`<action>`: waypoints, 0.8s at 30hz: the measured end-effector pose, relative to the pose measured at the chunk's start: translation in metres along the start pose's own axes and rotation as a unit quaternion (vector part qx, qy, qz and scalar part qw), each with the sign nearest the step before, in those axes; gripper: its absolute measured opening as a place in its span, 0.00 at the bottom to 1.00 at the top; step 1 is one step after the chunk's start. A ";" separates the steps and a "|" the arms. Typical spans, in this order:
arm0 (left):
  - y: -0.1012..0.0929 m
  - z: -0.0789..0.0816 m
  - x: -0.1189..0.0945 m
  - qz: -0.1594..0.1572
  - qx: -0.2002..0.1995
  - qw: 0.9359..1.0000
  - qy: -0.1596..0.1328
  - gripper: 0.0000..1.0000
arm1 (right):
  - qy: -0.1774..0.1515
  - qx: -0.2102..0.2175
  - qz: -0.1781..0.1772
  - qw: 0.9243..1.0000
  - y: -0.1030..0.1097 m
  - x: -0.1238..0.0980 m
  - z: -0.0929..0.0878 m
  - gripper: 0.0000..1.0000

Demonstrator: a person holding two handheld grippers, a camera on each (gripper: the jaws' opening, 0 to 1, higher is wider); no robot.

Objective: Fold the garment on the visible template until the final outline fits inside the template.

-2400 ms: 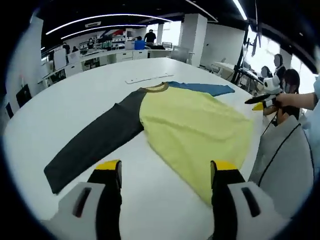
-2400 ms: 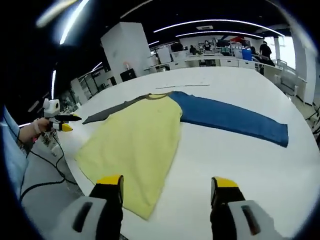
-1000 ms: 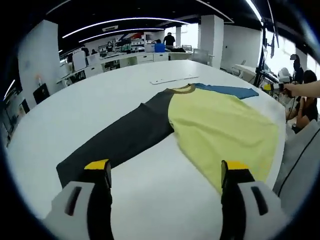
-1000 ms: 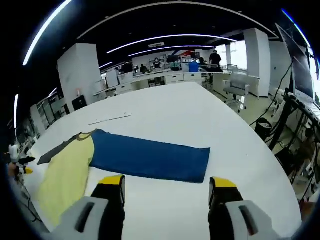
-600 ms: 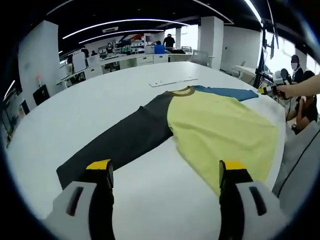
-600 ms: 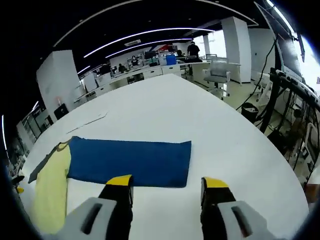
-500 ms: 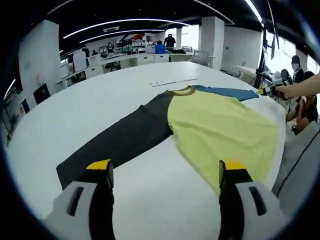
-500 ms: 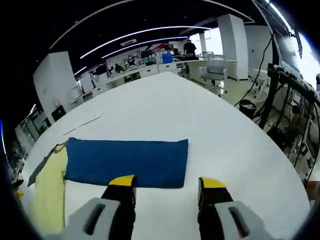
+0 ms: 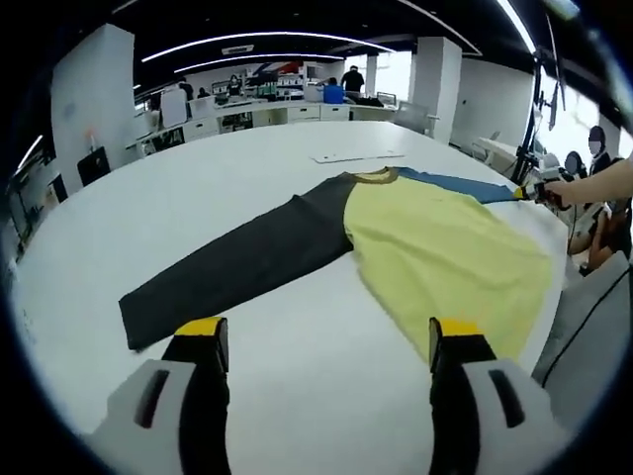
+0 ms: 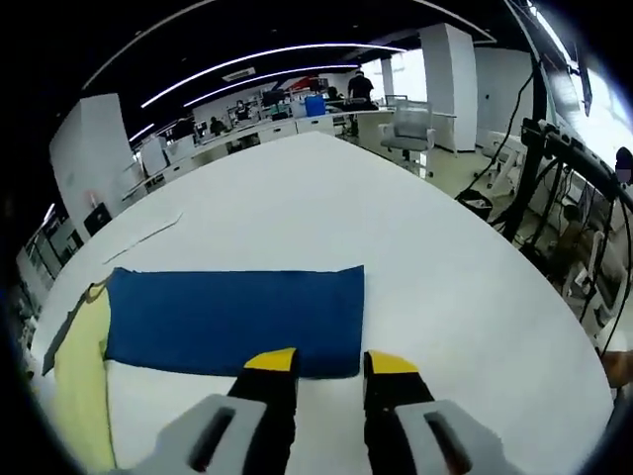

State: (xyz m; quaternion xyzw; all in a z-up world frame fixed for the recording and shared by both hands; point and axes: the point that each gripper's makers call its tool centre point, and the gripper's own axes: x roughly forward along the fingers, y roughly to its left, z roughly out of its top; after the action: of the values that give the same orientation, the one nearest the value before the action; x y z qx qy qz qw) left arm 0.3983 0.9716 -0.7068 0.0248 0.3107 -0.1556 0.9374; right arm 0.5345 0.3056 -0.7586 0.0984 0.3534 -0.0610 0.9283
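The white table (image 9: 148, 218) spreads ahead of both my grippers, and the garment (image 9: 435, 247) lies flat on it, sleeves stretched out to either side. Its yellow body sits ahead and to the right of my left gripper (image 9: 326, 341), whose jaws stand wide apart, gripping nothing, with the dark sleeve (image 9: 237, 262) running off ahead and to the left. My right gripper (image 10: 331, 364) has its jaws drawn near together, though a gap shows and no cloth is between them; the blue sleeve (image 10: 232, 317) has its cuff end just ahead of the tips. It looks light, limp cloth that will sag and drag, so I judge the cuff corners the best hold. A pale strip (image 9: 358, 156) lies beyond the collar; I cannot make out any template outline.
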 end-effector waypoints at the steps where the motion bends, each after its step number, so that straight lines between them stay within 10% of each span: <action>1: 0.000 -0.001 0.000 0.001 -0.001 1.000 0.002 0.80 | -0.003 0.006 0.002 1.000 0.000 0.000 0.001 0.17; 5: 0.000 -0.003 -0.004 0.002 -0.004 1.000 0.003 0.80 | -0.015 0.018 -0.012 1.000 0.001 -0.009 0.005 0.00; 15: -0.005 -0.002 -0.008 0.001 -0.017 1.000 -0.010 0.78 | -0.035 0.023 0.017 0.999 0.033 -0.026 0.024 0.00; 24: -0.013 0.006 -0.015 -0.007 -0.021 0.999 -0.028 0.77 | -0.051 -0.014 0.110 0.993 0.110 -0.031 0.046 0.00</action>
State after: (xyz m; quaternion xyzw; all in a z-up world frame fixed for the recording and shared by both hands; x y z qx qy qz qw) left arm 0.3864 0.9627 -0.6921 -0.0013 0.2874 -0.1564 0.9449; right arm 0.5609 0.4036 -0.6887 0.1198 0.2937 0.0413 0.9475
